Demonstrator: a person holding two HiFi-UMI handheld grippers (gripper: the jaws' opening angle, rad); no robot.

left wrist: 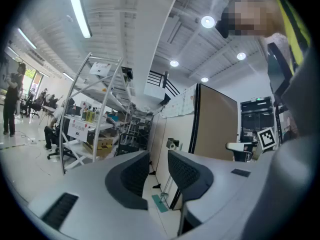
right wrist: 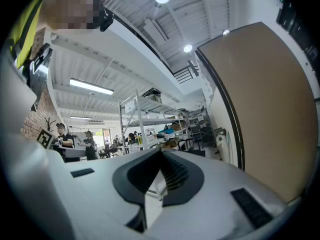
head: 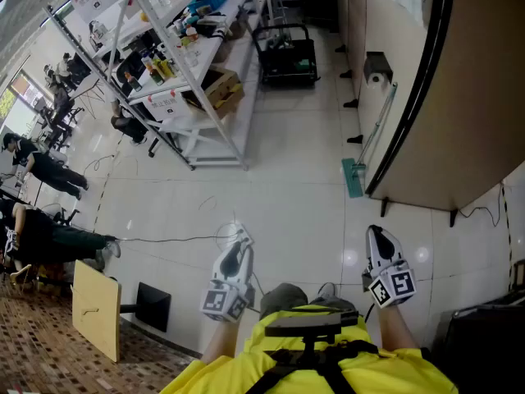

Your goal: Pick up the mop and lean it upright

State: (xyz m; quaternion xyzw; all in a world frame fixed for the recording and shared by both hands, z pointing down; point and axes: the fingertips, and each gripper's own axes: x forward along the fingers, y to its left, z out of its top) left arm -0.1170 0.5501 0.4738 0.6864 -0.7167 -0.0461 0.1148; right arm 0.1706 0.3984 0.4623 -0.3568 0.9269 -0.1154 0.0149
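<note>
So the mop (head: 373, 130) is found leaned against the partition (head: 459, 97), with its green head set on the floor (head: 287, 195) and the handle tilted up toward the wall. It's well ahead of both grippers and touched by neither. The left gripper (head: 238, 236) is held released, jaws apart with nothing gripped, and the mop is framed far off through the gap. The right gripper (head: 375, 233) is clenched, tips pressed together on nothing. A rack (head: 189, 64) is parked off left.
</note>
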